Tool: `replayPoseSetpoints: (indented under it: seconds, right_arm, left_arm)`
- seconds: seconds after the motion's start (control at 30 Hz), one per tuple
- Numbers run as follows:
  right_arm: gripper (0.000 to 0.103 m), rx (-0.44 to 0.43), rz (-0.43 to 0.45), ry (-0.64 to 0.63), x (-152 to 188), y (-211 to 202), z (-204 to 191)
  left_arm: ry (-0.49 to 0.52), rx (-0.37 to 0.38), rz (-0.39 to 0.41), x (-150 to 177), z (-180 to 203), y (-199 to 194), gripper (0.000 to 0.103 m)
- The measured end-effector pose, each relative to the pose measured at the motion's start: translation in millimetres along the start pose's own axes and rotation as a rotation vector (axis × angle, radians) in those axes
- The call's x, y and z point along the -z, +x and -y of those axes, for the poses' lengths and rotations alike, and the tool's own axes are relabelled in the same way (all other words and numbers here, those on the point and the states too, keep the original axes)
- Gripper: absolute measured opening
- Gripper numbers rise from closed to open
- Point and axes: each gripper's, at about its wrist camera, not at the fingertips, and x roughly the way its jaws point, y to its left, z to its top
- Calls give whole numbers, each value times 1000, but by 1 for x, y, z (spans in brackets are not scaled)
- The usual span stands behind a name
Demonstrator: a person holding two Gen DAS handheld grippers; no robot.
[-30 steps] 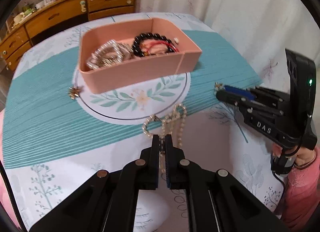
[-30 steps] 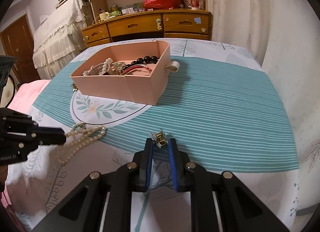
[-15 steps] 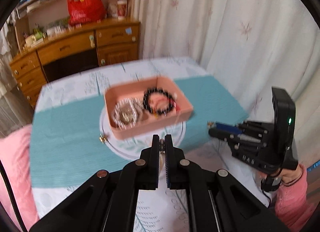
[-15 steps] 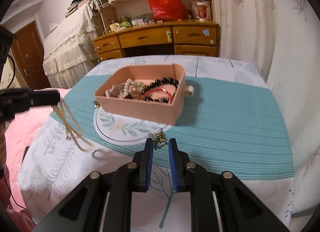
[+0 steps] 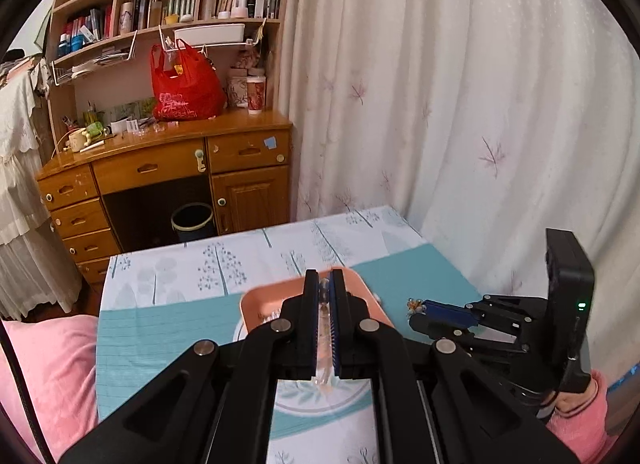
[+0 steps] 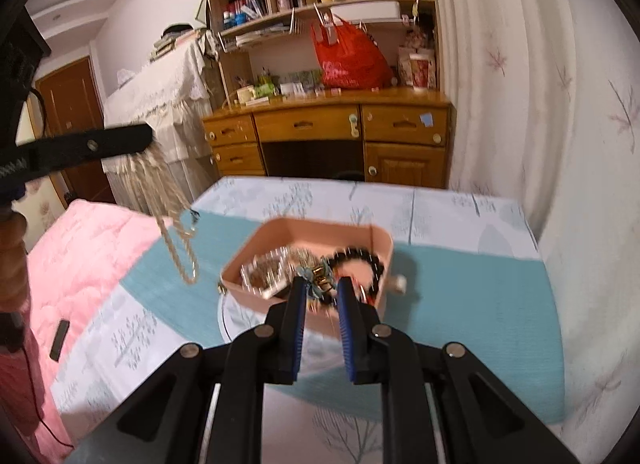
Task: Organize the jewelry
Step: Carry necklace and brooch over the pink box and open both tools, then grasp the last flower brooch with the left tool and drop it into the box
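Note:
My left gripper (image 5: 325, 284) is shut on a pearl necklace (image 5: 323, 344), lifted high above the table; in the right wrist view the necklace (image 6: 176, 224) dangles from that gripper (image 6: 146, 140) left of the pink box. My right gripper (image 6: 322, 288) is shut on a small gold and teal clip (image 6: 316, 280), held above the near edge of the pink jewelry box (image 6: 376, 240). The box holds a black bead bracelet (image 6: 360, 256), a red bracelet and silvery chains (image 6: 264, 272). In the left wrist view the box (image 5: 256, 304) is mostly hidden behind my fingers.
The table has a teal and white cloth (image 6: 480, 304). A pink quilt (image 6: 72, 256) lies to its left with a small dark object (image 6: 60, 340) on it. A wooden desk (image 5: 168, 168), bookshelves and a white curtain (image 5: 440, 104) stand behind.
Both grippers have risen from the table. The left lifted the pearl necklace off the cloth; the right carried the clip up and toward the box.

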Motion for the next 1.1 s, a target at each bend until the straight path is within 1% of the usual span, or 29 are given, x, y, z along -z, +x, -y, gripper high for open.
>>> replayPoseSetpoints:
  seconds: [0.1, 0.23, 0.4, 0.43, 0.47, 0.5, 0.53, 0.57, 0.6, 0.7, 0.77, 0.9, 0.97, 1.1]
  right_arm:
    - [16, -8, 22, 7, -12, 3, -1]
    - [16, -32, 24, 37, -22, 13, 2]
    - [16, -63, -13, 109, -21, 35, 13]
    - [16, -66, -20, 126, -20, 39, 15]
    - [16, -74, -35, 152, -17, 46, 19]
    - [19, -80, -49, 170, -16, 50, 21]
    - [32, -83, -78, 198, -13, 56, 25]
    - [48, -75, -99, 216, -11, 59, 27]
    - [53, -62, -117, 236, -8, 61, 30]
    - [53, -59, -122, 248, -4, 60, 30]
    - [54, -46, -130, 241, -2, 58, 27]
    - [55, -20, -149, 214, 3, 53, 17]
    - [59, -21, -155, 198, 7, 49, 11]
    - [61, -19, -159, 180, 15, 45, 2]
  left_arm:
    - [-8, -6, -11, -6, -5, 17, 3]
    - [-38, -6, -47, -5, -13, 41, 3]
    - [-68, 1, -103, 4, -20, 75, 3]
    - [-70, 0, -119, 7, -20, 82, 4]
    - [-71, -2, -143, 9, -21, 88, 15]
    - [-69, -5, -170, 10, -21, 94, 27]
    - [-69, -16, -203, 13, -22, 99, 56]
    - [-71, -32, -218, 15, -23, 102, 77]
    - [-69, -41, -215, 17, -23, 102, 80]
    - [-49, -70, -218, 19, -24, 99, 80]
    - [-41, -82, -236, 20, -27, 97, 91]
    - [-2, -127, -274, 28, -35, 95, 92]
    - [16, -152, -293, 37, -40, 95, 92]
    - [34, -143, -328, 54, -54, 93, 92]
